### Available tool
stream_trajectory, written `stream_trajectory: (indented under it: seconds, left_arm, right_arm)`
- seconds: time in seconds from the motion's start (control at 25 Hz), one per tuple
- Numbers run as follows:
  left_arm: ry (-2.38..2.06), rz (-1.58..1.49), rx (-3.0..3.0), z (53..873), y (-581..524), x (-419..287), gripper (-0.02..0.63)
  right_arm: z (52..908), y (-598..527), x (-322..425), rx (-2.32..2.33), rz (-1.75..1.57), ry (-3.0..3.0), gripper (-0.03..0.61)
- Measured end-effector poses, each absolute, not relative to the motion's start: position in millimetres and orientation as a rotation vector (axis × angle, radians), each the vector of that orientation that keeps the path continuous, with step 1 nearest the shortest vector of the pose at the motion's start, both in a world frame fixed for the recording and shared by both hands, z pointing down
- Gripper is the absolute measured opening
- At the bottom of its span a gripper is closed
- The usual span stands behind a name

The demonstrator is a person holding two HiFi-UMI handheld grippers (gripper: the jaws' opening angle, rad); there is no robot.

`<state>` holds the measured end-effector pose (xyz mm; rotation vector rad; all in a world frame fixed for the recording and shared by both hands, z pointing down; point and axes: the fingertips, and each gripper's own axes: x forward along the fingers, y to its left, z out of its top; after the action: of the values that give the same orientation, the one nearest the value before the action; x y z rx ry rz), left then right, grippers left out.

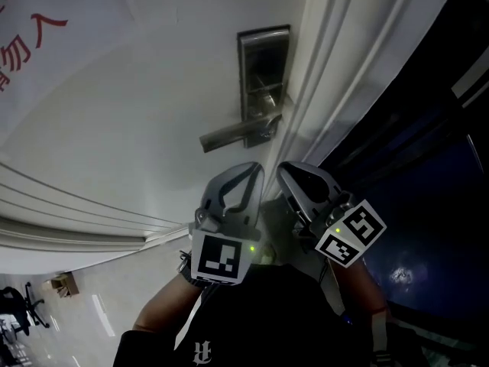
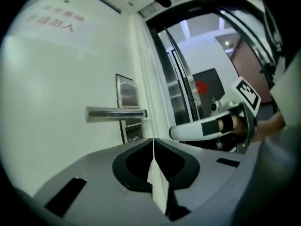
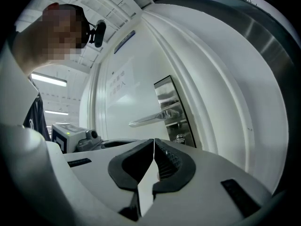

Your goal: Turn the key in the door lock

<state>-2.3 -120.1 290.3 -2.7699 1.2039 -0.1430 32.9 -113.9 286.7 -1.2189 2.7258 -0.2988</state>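
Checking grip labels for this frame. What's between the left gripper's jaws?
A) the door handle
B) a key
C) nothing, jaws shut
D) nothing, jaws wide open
C: in the left gripper view the left gripper has its jaws pressed together with nothing between them, and the door handle stands clear beyond it.
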Motion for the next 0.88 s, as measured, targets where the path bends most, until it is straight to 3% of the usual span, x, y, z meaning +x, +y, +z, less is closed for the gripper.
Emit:
stream_trajectory:
  seconds: [0.24,0.88]
  left_arm:
    - [1.309,0.034,-2.942,285.5,-124.5,-18.4,0.012]
    - [1.257,0.091,-2.979,283.9,-130.5,-16.7,0.012]
  right_arm:
    - [291.1,-120.9,26.6,-1.33,-0.257,2.749,0.015]
    - [293.2,-137.3,23.8,-1.401,-0.286,2.716,0.014]
